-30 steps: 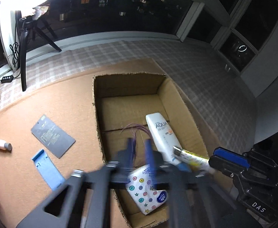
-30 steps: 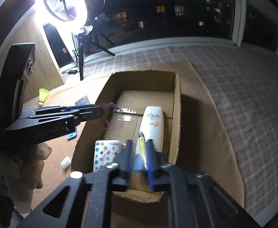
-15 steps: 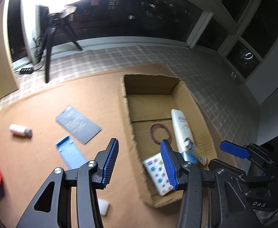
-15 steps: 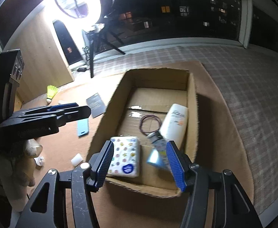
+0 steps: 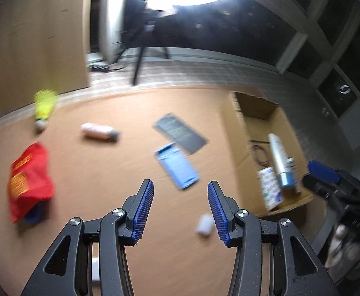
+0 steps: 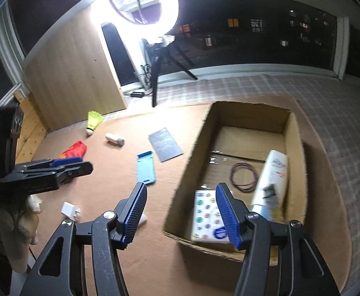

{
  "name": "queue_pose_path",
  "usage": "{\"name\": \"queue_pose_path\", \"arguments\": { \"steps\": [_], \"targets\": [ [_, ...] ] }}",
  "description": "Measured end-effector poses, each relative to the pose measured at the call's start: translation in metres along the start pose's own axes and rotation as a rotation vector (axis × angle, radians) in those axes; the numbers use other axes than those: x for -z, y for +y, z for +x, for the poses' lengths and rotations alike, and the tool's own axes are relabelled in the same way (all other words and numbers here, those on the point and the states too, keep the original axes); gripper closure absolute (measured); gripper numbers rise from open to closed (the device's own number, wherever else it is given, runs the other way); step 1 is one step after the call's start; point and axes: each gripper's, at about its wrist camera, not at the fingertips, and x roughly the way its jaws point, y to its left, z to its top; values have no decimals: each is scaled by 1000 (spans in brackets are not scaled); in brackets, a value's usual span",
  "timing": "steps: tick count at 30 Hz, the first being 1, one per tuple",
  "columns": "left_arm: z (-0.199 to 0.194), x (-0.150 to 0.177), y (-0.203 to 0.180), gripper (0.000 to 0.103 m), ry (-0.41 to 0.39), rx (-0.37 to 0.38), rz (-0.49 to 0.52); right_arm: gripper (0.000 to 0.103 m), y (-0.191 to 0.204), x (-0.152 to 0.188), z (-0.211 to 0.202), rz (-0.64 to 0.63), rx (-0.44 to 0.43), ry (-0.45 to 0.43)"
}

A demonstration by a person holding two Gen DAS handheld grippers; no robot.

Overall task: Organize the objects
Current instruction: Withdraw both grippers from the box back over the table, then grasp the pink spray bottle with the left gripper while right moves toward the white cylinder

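An open cardboard box point(image 6: 295, 133) sits on a brown mat point(image 6: 120, 172); it also shows in the left wrist view point(image 5: 231, 128). Inside lie a white lotion bottle point(image 6: 273, 172), a purple hair tie point(image 6: 244, 177), a patterned tissue pack point(image 6: 204, 217) and a small tube point(image 6: 271, 194). On the mat lie a blue case point(image 5: 177, 167), a dark card point(image 5: 180, 133), a pink bottle point(image 5: 98, 132), a yellow shuttlecock point(image 5: 43, 106), a red bag point(image 5: 29, 177) and a small white roll point(image 5: 204, 224). My left gripper point(image 5: 180, 192) is open and empty above the mat. My right gripper point(image 6: 180, 194) is open and empty over the box's near left corner.
A ring light on a tripod point(image 6: 143, 2) stands at the back by dark windows. A wooden panel point(image 6: 74, 74) leans at the left. A white plug point(image 6: 70, 211) lies on the mat near my left gripper point(image 6: 56, 170). Checked floor point(image 6: 340, 113) surrounds the mat.
Both grippers opened, releasing the hair tie and the tube into the box. The left gripper then swung left away from the box, over the mat.
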Motion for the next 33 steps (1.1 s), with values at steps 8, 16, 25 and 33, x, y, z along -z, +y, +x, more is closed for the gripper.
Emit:
{"name": "queue_pose_path", "arguments": {
  "steps": [8,16,25,33],
  "targets": [
    [-13,22,58,54,22,-60,-65,47,34,9,23,0,-104,77],
    [-25,11,71,54,8,-51,-78,47,62,27,46,10,-170,171],
    [-27,-52,86,54,-27,-65,-65,47,70,37,64,17,-153,229],
    [51,-87,103,54,53,-74,-88,47,72,57,74,45,-155,280]
  ]
}}
